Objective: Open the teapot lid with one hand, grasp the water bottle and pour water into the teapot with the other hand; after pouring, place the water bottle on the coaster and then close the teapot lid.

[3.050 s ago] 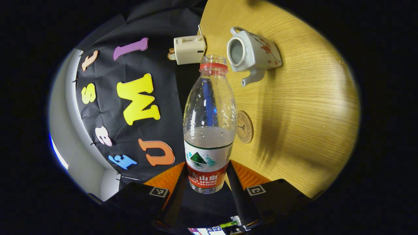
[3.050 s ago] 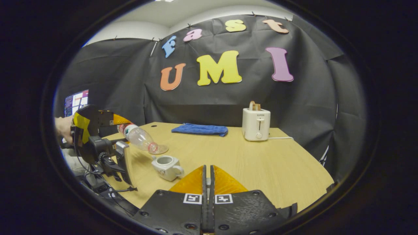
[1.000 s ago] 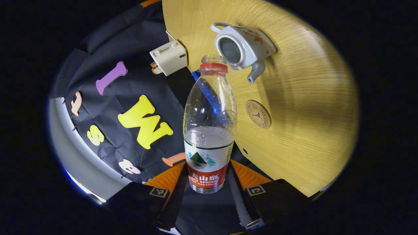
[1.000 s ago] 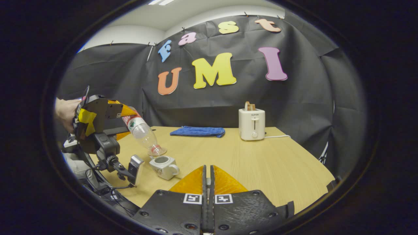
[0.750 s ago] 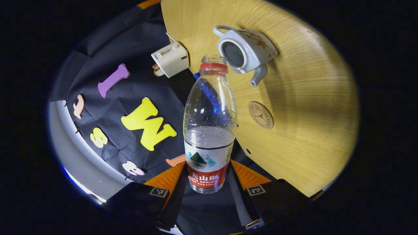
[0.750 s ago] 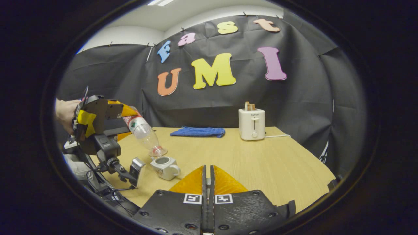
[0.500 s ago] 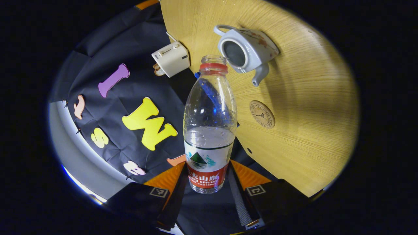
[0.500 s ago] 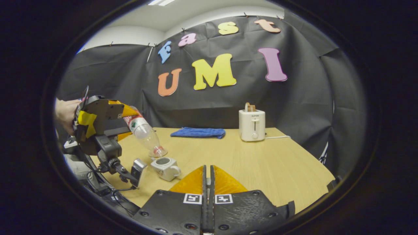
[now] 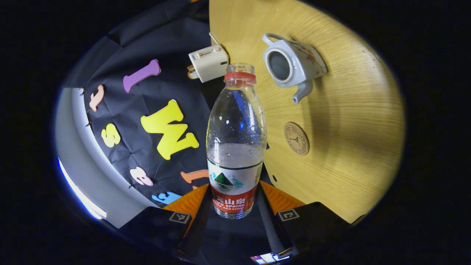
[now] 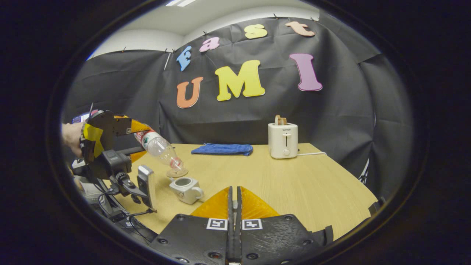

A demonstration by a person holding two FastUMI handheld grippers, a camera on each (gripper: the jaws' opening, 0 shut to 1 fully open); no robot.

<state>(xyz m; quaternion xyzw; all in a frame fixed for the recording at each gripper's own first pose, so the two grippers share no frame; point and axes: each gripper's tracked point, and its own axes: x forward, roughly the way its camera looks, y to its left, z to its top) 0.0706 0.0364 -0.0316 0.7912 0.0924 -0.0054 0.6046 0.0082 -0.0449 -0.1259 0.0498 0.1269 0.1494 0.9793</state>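
Note:
My left gripper (image 9: 234,188) is shut on the lower, labelled part of a clear water bottle (image 9: 235,140) with a red neck ring, no cap and some water inside. In the right gripper view the left gripper (image 10: 139,137) holds the bottle (image 10: 160,151) tilted, mouth down, above the round coaster (image 10: 177,172) and behind the white teapot (image 10: 186,189). The teapot (image 9: 292,66) stands with its lid off, and the coaster (image 9: 296,133) lies near it. My right gripper (image 10: 234,200) is shut on a thin pale sliver, the teapot lid, mostly hidden by the fingers.
A white toaster (image 10: 282,140) and a folded blue cloth (image 10: 222,148) sit at the back of the wooden table (image 10: 294,184). A hand (image 10: 70,138) holds the left gripper, with a small device (image 10: 147,186) hanging under it at the table's left edge.
The bottle's tilt has eased and its mouth has drawn back from the teapot opening. The right gripper has stayed where it was.

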